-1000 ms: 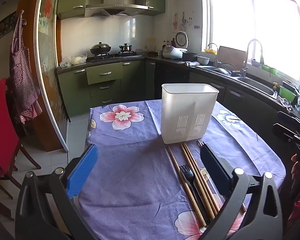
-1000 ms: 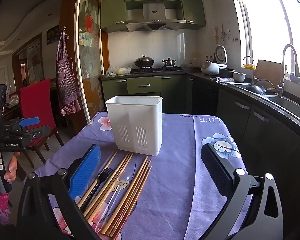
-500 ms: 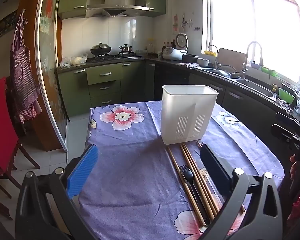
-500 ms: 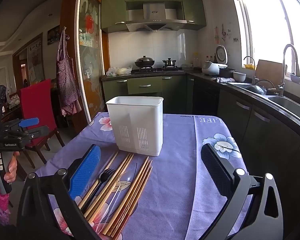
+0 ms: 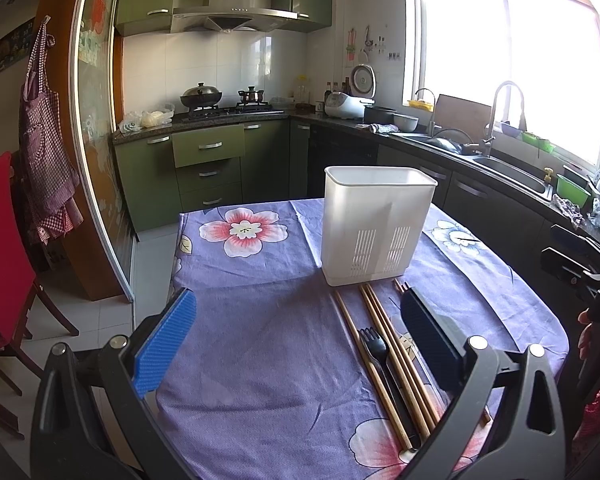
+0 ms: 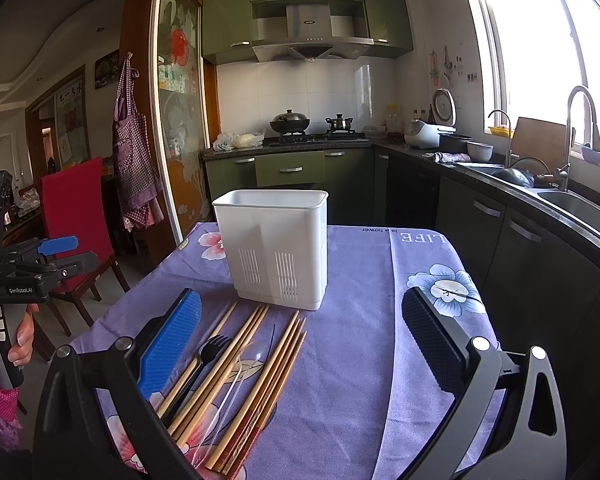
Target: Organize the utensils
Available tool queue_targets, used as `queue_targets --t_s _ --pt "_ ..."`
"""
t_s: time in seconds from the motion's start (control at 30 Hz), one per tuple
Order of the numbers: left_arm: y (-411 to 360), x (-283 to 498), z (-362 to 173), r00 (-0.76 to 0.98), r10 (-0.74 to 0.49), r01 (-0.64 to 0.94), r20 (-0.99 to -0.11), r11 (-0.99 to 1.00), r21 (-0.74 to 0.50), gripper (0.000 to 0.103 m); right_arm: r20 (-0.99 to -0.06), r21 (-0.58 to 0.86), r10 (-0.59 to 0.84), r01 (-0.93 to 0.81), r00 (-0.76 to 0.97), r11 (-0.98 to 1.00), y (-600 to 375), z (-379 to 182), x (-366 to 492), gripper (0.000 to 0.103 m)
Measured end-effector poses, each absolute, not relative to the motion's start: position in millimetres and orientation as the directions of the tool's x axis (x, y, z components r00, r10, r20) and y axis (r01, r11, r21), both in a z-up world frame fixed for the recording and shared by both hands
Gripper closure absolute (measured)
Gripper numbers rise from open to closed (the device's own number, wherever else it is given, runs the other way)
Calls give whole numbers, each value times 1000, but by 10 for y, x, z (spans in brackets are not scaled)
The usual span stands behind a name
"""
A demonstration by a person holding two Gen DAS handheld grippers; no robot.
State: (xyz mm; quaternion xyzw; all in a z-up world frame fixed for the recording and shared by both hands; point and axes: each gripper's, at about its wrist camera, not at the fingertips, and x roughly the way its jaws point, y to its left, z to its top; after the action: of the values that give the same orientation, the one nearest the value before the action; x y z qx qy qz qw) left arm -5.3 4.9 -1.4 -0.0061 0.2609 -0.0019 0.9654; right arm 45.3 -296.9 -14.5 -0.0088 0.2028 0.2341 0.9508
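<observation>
We hold both tools above the near edge of the desk (image 6: 360, 360), and neither grips anything: the left tool (image 5: 300, 344) has its pads spread wide over bare cloth, and the right tool (image 6: 300, 344) is spread just as wide.

The utensils lie flat on the desk, just short of the white bin (image 6: 274, 246), which stands upright ahead of both tools and looks empty from here. From the right tool, the chopsticks (image 6: 268, 368), the black fork (image 6: 204, 360) and a clear spoon (image 6: 240, 368) sit below and toward its blue pad (image 6: 168, 344), slightly left of its centre line. From the left tool, the same bundle lies at its right pad, with the fork (image 5: 374, 346) between chopsticks (image 5: 384, 328).

Their long axes run roughly away from us, toward the bin, close to each tool's forward line. So the pads would close across the shafts rather than along them, which we judge favourable. The right tool seems better placed, needing only a small shift left and down; nothing has been sorted yet.
</observation>
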Motion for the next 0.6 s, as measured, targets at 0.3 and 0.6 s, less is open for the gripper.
queue_targets --t_s 0.3,0.6 --pt "33 -58 -61 863 -8 0 -505 1000 -16 6 -391 82 444 -450 806 889 -2946 -203 470 4" --pt "21 -27 -66 860 -8 0 -511 1000 -14 6 -393 84 447 -452 804 888 -2948 -206 473 4"
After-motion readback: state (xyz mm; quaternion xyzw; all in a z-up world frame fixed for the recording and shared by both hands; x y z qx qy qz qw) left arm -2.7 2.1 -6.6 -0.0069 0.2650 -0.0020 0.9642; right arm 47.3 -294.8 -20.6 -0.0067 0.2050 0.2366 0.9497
